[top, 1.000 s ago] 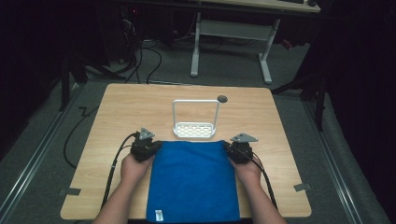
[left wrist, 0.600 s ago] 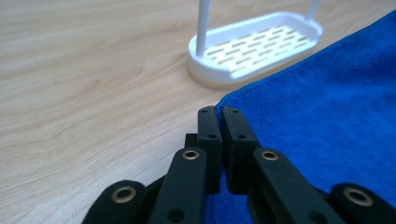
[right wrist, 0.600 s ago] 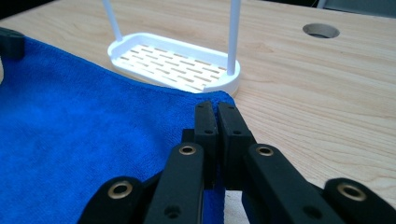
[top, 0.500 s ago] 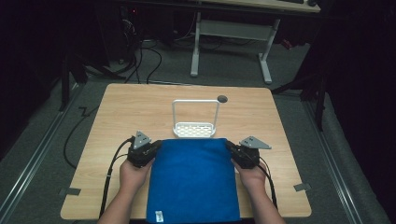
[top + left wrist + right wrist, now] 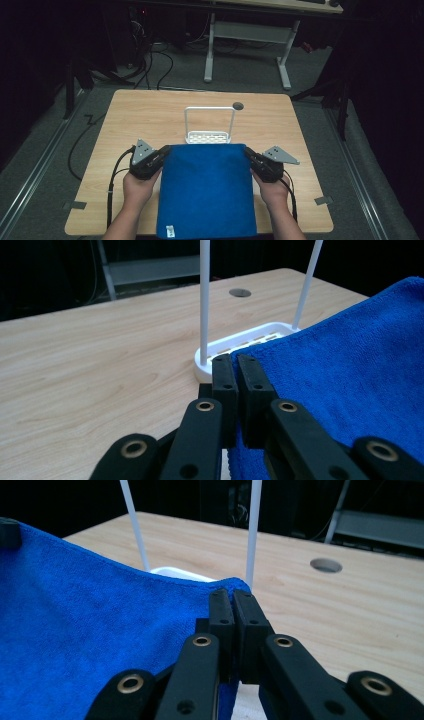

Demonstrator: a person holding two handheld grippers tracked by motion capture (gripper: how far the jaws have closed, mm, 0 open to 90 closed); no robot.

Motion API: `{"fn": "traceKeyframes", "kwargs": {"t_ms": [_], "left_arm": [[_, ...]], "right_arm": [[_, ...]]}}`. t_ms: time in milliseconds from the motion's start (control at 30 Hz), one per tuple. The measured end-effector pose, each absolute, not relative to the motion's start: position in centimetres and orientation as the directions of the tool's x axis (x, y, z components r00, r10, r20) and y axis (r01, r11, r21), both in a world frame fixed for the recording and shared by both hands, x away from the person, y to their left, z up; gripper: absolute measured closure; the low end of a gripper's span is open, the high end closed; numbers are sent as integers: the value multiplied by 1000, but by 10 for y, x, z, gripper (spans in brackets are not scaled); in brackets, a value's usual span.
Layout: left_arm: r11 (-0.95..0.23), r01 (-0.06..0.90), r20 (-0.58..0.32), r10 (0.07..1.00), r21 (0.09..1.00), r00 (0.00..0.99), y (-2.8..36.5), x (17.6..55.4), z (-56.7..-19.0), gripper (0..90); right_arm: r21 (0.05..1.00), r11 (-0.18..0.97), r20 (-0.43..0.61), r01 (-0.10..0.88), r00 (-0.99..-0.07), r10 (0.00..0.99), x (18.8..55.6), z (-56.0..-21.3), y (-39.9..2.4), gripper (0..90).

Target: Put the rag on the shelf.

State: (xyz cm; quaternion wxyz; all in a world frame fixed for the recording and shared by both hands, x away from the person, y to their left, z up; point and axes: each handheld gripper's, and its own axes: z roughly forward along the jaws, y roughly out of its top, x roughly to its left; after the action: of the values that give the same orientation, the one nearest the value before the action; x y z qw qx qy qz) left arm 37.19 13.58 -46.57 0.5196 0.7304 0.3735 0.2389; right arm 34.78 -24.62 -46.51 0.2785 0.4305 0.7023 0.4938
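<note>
A blue towel (image 5: 206, 190) is stretched between my two grippers over the near half of the wooden table (image 5: 150, 115). My left gripper (image 5: 162, 152) is shut on the towel's far left corner (image 5: 250, 360). My right gripper (image 5: 248, 154) is shut on its far right corner (image 5: 235, 585). The towel's far edge is raised and reaches the base of a white wire rack (image 5: 209, 131) that stands at the table's middle. The rack's two thin uprights (image 5: 204, 300) (image 5: 252, 530) rise just beyond each pair of jaws. The towel's near edge, with a small white label (image 5: 170, 231), hangs at the table's front.
A round cable hole (image 5: 238, 106) lies in the table behind the rack. Cables (image 5: 115, 175) trail from the left gripper over the table's front left. A white desk frame (image 5: 247, 45) and loose wires stand on the dark floor beyond the table.
Both grippers have moved outward and a little toward the person, pulling the towel's far edge taut. The towel's far corners now sit wider apart.
</note>
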Motion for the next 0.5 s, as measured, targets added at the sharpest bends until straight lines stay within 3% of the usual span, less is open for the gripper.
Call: {"fn": "traceKeyframes", "kwargs": {"t_ms": [500], "left_arm": [[-101,161,-18,796,982,605,141,353,-429,876]], "right_arm": [[979,114,-22,167,-472,881,324,-425,-242,880]]}}
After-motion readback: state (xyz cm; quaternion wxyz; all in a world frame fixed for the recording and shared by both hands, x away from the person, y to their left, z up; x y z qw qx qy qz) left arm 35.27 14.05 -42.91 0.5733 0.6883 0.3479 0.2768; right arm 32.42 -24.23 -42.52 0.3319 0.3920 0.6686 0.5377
